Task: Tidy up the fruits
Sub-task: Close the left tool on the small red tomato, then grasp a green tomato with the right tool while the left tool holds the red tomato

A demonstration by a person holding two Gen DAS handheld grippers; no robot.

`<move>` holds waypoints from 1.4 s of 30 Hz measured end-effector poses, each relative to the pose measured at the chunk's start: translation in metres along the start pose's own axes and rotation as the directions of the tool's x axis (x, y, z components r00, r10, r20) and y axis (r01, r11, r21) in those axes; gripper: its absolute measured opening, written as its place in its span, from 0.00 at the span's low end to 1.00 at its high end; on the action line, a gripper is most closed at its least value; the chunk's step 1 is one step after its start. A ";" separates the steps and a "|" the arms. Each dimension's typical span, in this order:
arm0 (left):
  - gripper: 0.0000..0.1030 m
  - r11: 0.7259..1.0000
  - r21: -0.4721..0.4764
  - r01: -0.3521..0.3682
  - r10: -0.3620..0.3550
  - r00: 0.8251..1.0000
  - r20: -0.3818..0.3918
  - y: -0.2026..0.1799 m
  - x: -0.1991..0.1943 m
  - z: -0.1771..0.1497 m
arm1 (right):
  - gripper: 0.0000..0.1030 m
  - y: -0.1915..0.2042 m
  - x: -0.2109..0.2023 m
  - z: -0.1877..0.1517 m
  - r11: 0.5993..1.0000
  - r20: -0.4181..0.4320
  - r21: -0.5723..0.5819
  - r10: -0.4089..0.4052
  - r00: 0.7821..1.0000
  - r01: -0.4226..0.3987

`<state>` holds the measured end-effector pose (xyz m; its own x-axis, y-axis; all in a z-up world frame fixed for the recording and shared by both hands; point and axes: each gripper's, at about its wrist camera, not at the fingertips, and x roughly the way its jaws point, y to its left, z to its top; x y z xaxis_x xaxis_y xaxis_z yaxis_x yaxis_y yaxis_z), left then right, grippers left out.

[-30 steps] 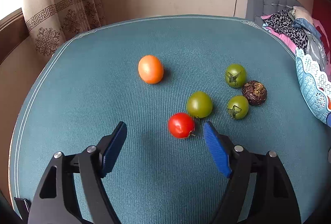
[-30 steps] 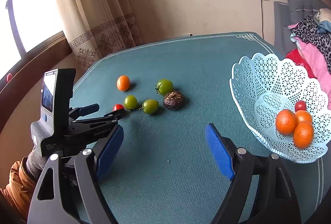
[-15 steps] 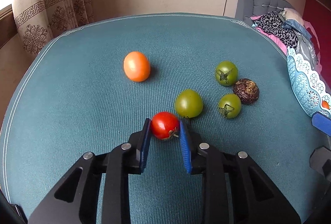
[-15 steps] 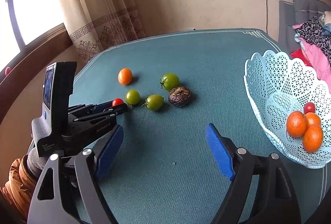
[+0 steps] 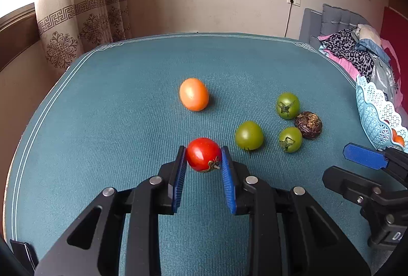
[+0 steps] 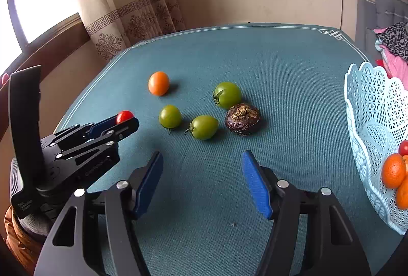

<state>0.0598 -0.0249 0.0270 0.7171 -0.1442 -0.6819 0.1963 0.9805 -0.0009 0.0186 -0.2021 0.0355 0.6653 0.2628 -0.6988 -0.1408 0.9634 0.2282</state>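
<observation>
- Blue-padded and black-framed, the left gripper (image 5: 203, 161) is clenching a small glossy red tomato (image 5: 203, 154) between its two pads, at the near middle of the teal ribbed tablecloth (image 5: 127, 123).
- The right gripper (image 6: 202, 181) is hanging with its blue fingers (image 6: 256, 184) spread wide and nothing between them, over bare cloth nearer than the fruit cluster.
- An oval orange tomato (image 5: 193, 94) is lying farther out, well apart from the red one.
- Three round green tomatoes (image 6: 170, 116) (image 6: 204, 127) (image 6: 227, 95) are sitting to the right, with a wrinkled dark brown fruit (image 6: 242, 119) just beside two of them.
- A pale blue lattice plastic basket (image 6: 367, 107) is standing at the right edge, holding round orange fruits (image 6: 394, 170) and a small red one (image 6: 404, 147).
</observation>
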 end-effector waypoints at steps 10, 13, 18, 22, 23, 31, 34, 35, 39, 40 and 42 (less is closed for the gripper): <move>0.27 0.999 -0.048 -0.003 0.003 1.000 0.003 0.012 -0.002 0.001 | 0.54 -0.001 0.024 0.014 0.999 -0.016 0.013 -0.029 0.999 0.029; 0.27 0.999 -0.052 -0.003 0.003 1.000 0.006 0.013 -0.002 0.001 | 0.51 0.004 0.034 0.017 1.000 -0.028 0.005 -0.021 0.999 0.021; 0.27 0.998 -0.063 -0.005 0.005 1.000 0.006 0.016 -0.001 0.002 | 0.47 0.008 0.050 0.023 1.000 -0.043 -0.002 -0.031 0.999 0.031; 0.27 0.998 -0.063 -0.006 0.007 1.000 0.004 0.016 0.000 0.001 | 0.41 0.011 0.062 0.026 0.999 -0.051 -0.013 -0.050 0.997 0.049; 0.27 0.998 -0.063 -0.006 0.007 1.000 0.004 0.015 0.000 0.001 | 0.40 0.011 0.064 0.026 0.998 -0.049 -0.014 -0.057 0.997 0.056; 0.27 0.998 -0.062 -0.001 0.001 1.000 0.004 0.014 0.000 0.000 | 0.38 0.012 0.056 0.020 0.996 -0.032 -0.034 -0.078 0.996 0.076; 0.27 0.998 -0.062 0.000 0.000 1.000 0.004 0.014 0.001 0.001 | 0.38 0.010 0.049 0.017 0.998 -0.028 -0.018 -0.068 0.997 0.068; 0.27 0.998 -0.062 0.001 -0.001 1.000 0.006 0.014 0.000 0.001 | 0.38 0.009 0.046 0.016 0.998 -0.026 -0.015 -0.067 0.997 0.067; 0.27 0.998 -0.054 0.013 -0.012 1.000 0.019 0.012 -0.002 0.000 | 0.38 0.007 0.034 0.012 0.998 -0.013 -0.003 -0.058 0.998 0.058; 0.27 0.999 -0.049 0.017 -0.015 1.000 0.023 0.010 -0.003 0.000 | 0.38 0.006 0.032 0.011 0.998 -0.010 -0.002 -0.056 0.998 0.056; 0.27 0.999 -0.040 0.023 -0.022 0.999 0.031 0.009 -0.004 0.000 | 0.38 0.006 0.027 0.009 0.999 -0.005 0.001 -0.054 0.999 0.054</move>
<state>0.0584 -0.0155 0.0295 0.7326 -0.1697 -0.6591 0.1862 0.9814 -0.0457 0.0420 -0.1897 0.0242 0.6681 0.2107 -0.7136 -0.1042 0.9761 0.1907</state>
